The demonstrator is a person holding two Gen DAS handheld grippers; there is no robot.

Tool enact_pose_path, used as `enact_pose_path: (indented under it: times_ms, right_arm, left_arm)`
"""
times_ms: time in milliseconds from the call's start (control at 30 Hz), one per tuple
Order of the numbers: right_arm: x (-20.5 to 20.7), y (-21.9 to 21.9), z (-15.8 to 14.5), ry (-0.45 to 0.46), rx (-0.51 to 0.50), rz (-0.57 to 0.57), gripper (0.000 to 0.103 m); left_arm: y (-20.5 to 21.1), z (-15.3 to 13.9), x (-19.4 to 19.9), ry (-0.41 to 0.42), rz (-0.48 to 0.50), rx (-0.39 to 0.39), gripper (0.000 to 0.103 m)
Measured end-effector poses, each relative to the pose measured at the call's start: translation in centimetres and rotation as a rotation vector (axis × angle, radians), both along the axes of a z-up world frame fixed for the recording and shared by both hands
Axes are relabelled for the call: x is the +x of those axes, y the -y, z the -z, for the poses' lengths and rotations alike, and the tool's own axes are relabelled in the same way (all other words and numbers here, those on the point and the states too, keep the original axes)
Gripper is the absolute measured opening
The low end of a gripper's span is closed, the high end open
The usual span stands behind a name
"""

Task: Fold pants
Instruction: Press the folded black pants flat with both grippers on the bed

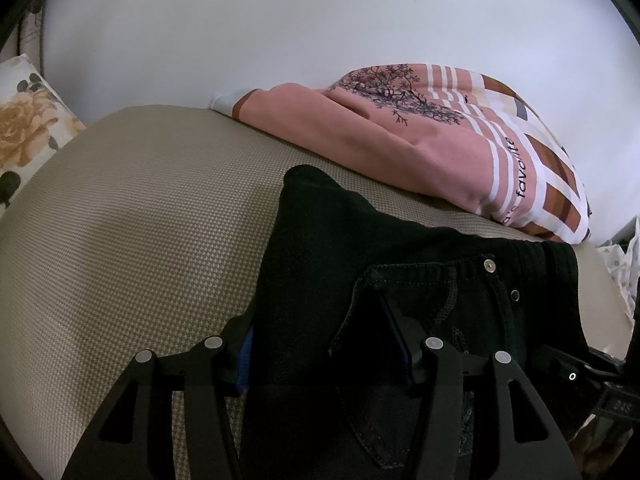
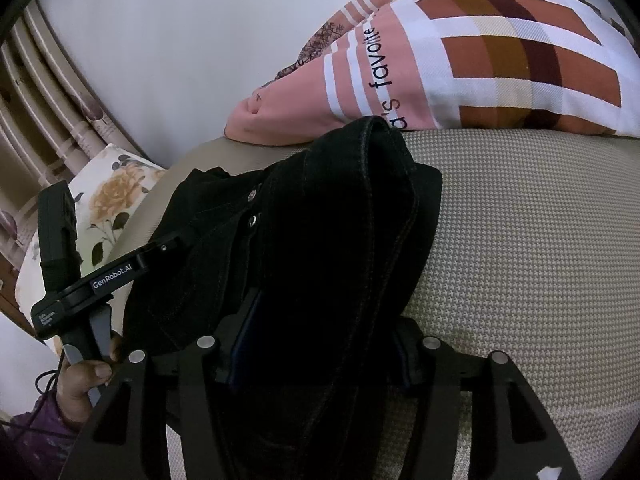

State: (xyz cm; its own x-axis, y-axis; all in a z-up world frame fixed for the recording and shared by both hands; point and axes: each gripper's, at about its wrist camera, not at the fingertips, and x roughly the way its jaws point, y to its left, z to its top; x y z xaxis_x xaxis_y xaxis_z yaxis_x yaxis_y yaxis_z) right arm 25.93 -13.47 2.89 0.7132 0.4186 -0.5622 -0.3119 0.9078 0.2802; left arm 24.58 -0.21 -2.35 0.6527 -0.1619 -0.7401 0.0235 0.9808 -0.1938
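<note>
Bunching thickly between the clamped jaws of both the left hand-held gripper (image 1: 324, 344) and right hand-held gripper (image 2: 320, 344), the black pants (image 2: 320, 240) are perhaps gripped unevenly, risking layers slipping free onto the beige bed (image 2: 520, 260).

The pants (image 1: 360, 248) are black, with dark stitching along the seams and small silver snaps (image 1: 489, 265) near the waistband. They lie on a beige cushion (image 1: 140, 220) woven in a fine houndstooth pattern. Behind them, a pillow (image 2: 500, 64) is pink with white stripes, black lettering and a dark tree print, turning to a plaid of rust, mustard, maroon and cream. Another pillow (image 1: 24, 120) is white with yellow roses and dark leaves. Both grippers, left gripper (image 1: 324, 352) and right gripper (image 2: 316, 348), are black with blue pads and silver pins. The wall (image 1: 280, 20) is plain white.
</note>
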Motion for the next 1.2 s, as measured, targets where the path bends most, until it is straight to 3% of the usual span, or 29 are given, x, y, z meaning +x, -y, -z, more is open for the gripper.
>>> enact_pose_path:
  times_ms: [300, 433, 1200]
  right_arm:
    - [0.15, -0.07, -0.05, 0.003, -0.009, -0.001, 0.053]
    - [-0.05, -0.85, -0.04, 0.014, -0.059, -0.008, 0.06]
    - [-0.07, -0.7, -0.12, 0.021, -0.067, -0.007, 0.06]
  left_arm:
    - [-0.01, 0.02, -0.04, 0.001, -0.001, 0.0, 0.056]
    - [0.0, 0.01, -0.06, 0.001, -0.002, 0.002, 0.056]
    - [-0.12, -0.12, 0.07, 0.004, -0.007, 0.012, 0.056]
